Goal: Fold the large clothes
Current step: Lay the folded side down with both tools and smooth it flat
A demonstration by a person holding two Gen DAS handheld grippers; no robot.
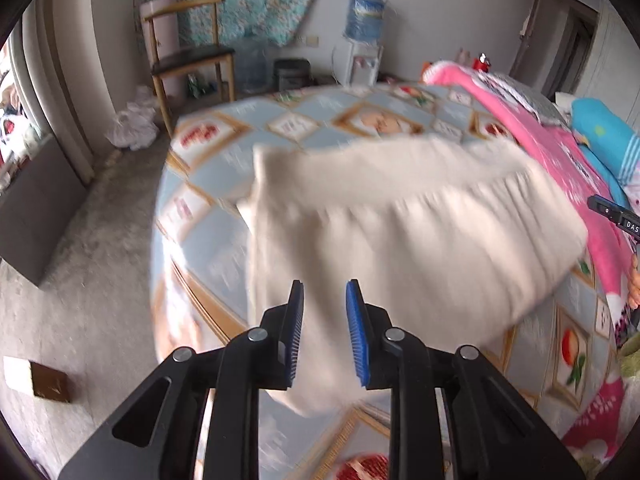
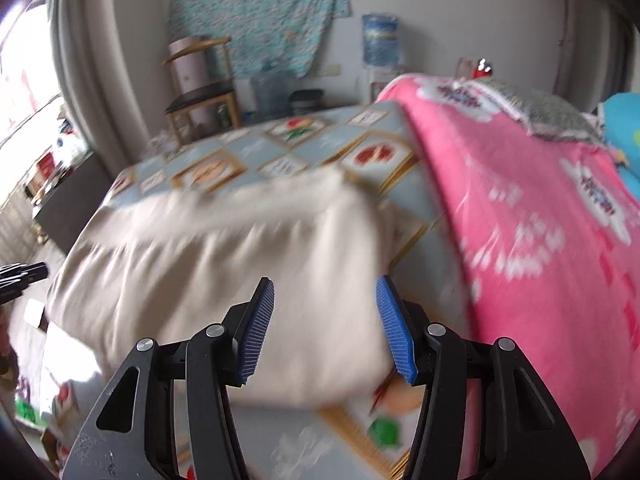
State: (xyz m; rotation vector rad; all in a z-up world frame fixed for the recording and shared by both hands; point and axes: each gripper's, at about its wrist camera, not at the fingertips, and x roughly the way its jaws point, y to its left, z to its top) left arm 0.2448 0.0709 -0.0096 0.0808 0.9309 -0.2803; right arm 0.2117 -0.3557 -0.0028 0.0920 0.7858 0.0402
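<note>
The cream garment point(image 1: 400, 220) lies folded on the bed point(image 1: 224, 152), near its foot edge. Left gripper point(image 1: 324, 312) and right gripper point(image 2: 325, 312) are spread apart, empty.

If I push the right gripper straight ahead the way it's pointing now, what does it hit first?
Most likely the cream garment lying on the patterned bedsheet: it fills the space ahead of the open right gripper. The frame is blurred and depth is unclear, so how soon it would touch can't be judged.
</note>
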